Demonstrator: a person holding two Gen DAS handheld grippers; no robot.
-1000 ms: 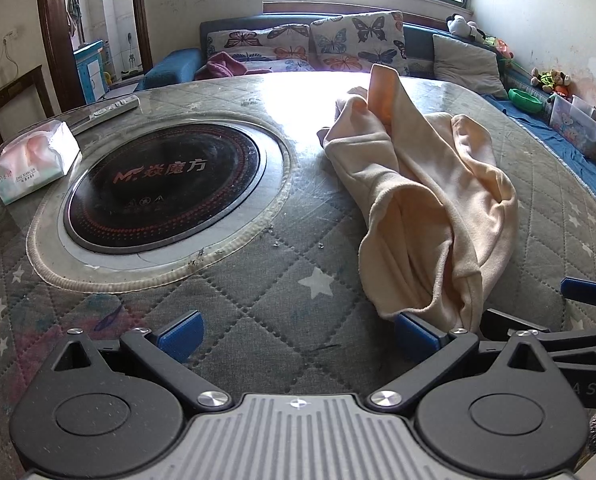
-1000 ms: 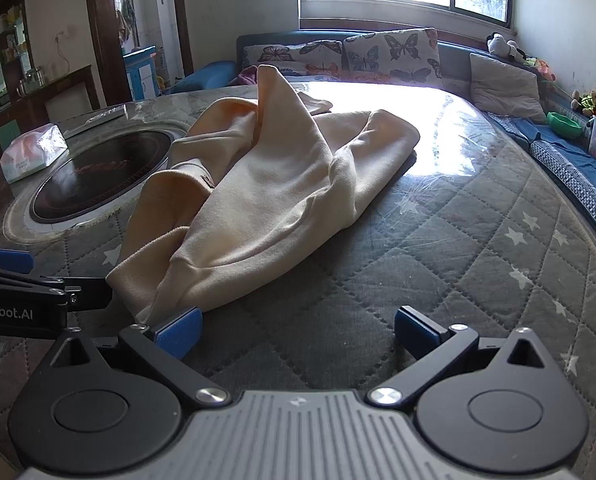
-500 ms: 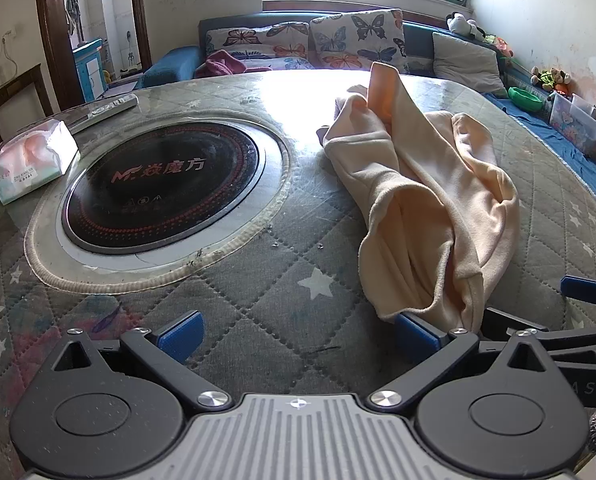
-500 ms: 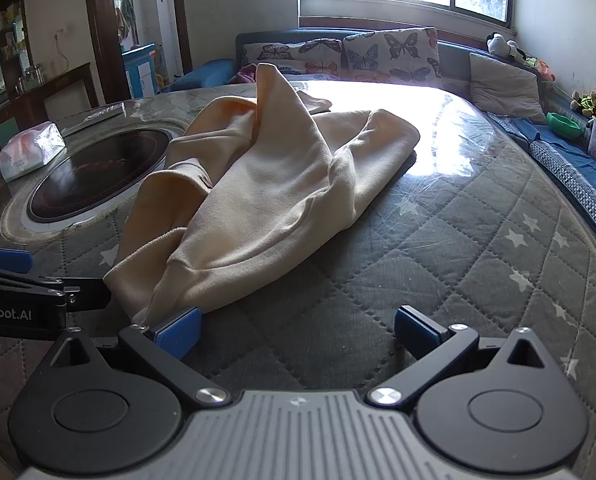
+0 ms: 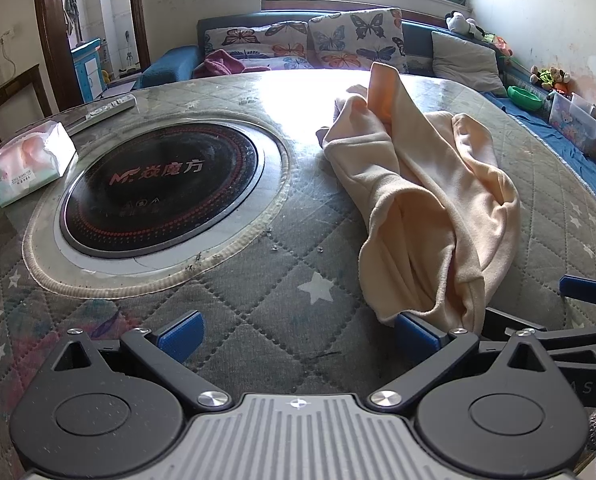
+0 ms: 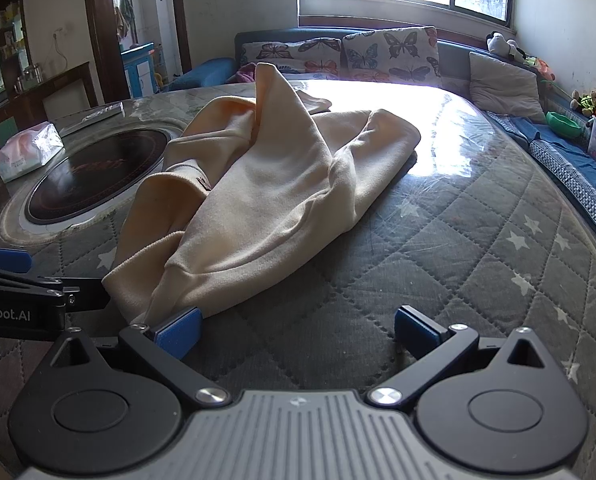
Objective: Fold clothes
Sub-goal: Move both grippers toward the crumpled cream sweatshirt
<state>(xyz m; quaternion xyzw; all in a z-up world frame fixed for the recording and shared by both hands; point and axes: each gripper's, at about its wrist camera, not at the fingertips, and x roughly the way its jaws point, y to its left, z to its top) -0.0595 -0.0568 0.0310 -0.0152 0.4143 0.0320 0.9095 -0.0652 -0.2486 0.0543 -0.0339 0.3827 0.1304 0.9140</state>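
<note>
A cream fleece garment [image 5: 426,200] lies crumpled on the round quilted table [image 5: 258,288], one part peaking upward at the far end. Its near hem hangs toward the table's front edge. My left gripper [image 5: 298,334] is open, and its right pad [image 5: 416,336] touches the hem's lower corner. In the right wrist view the same garment [image 6: 266,192] spreads to the left. My right gripper [image 6: 298,332] is open too, its left pad [image 6: 178,330] just under the hem. Nothing sits between either pair of fingers.
A black induction hob [image 5: 158,188] is set into the table's left part. A tissue pack [image 5: 28,162] and a remote [image 5: 110,106] lie beyond it. A sofa with butterfly cushions [image 5: 354,40] stands behind; toys and a plastic bin [image 5: 574,120] sit at the right.
Both grippers have crept slightly forward, so the garment's hem sits closer to the inner pads. The cloth itself has not moved.
</note>
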